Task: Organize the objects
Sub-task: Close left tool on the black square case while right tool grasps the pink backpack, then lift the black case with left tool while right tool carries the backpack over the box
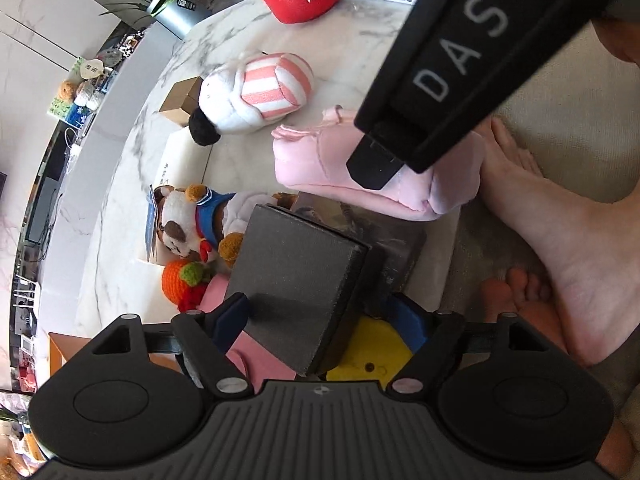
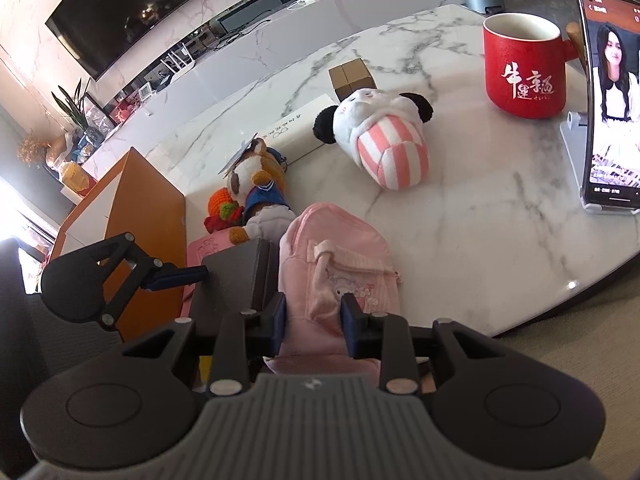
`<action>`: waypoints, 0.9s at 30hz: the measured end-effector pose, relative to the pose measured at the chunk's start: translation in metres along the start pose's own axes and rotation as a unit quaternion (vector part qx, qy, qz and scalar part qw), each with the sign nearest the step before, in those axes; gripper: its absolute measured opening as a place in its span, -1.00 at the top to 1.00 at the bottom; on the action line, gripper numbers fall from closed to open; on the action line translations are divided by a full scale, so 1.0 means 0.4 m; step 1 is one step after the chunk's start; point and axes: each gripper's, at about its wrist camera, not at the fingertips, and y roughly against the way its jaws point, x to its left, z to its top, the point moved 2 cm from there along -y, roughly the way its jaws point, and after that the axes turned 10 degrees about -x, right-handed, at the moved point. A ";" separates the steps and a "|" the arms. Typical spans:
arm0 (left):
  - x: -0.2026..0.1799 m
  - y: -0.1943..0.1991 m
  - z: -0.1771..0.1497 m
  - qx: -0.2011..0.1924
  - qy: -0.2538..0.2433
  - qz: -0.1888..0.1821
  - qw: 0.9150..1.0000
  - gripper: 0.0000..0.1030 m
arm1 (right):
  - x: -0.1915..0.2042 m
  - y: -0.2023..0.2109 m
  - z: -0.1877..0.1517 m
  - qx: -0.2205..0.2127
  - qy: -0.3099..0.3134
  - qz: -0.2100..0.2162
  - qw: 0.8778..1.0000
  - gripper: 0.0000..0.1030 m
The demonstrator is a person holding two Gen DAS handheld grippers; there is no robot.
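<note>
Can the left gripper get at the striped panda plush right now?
Probably not directly: the grey box sits between the left gripper's open fingers, and the pink pouch lies before the striped panda plush.

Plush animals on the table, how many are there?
2. The striped panda lies mid-table near the red mug. The puppy lies by the table's edge, beside the orange crochet fruit. More may hide behind the grey box.

left tongs [image 1: 324, 316] point steeply down, jaws spread wide around a grey box [image 1: 300, 280]. right tongs [image 2: 314, 316] angle down, jaws pinching pink cloth [image 2: 320, 280].
</note>
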 end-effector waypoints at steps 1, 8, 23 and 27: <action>0.002 0.002 0.000 -0.002 0.003 0.004 1.000 -0.55 | 0.000 0.000 0.000 0.000 0.000 0.000 1.000 0.39; 0.028 0.036 0.003 -0.027 0.048 0.012 0.998 -0.02 | -0.003 0.003 -0.001 -0.001 0.002 -0.002 1.000 0.39; 0.262 0.096 -0.074 -0.064 0.460 -0.139 0.874 0.20 | -0.020 0.012 0.004 0.006 -0.046 0.001 0.999 0.35; 0.270 0.082 -0.089 -0.061 0.480 -0.131 0.865 0.20 | -0.028 0.004 0.009 0.006 -0.054 0.000 0.999 0.26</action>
